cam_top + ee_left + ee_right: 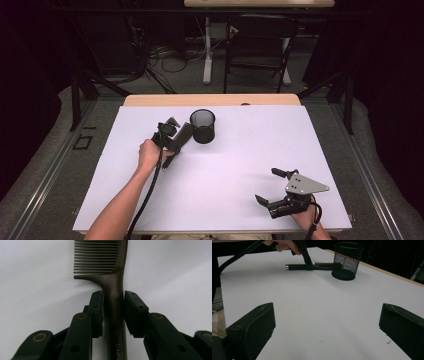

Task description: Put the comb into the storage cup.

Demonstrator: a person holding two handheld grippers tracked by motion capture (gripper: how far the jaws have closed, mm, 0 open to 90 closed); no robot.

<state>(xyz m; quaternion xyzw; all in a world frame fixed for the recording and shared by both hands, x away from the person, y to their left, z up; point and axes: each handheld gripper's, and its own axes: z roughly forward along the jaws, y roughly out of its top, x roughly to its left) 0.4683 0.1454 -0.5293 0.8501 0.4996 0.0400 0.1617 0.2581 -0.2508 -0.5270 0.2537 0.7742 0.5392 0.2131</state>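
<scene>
The comb (pixel 112 287) is clamped at its handle by the left gripper (pixel 113 312), flat on the table (pixel 225 190) beside the cup (pixel 203 126), likely for lifting in. The right gripper (pixel 274 187) is held wide, empty.

The black mesh pen cup (pixel 203 126) is standing near the table's (pixel 320 145) far edge, just beside the comb (pixel 183 135), crowding approach from that side. The white surface is lying open toward the right edge and near corners.
</scene>
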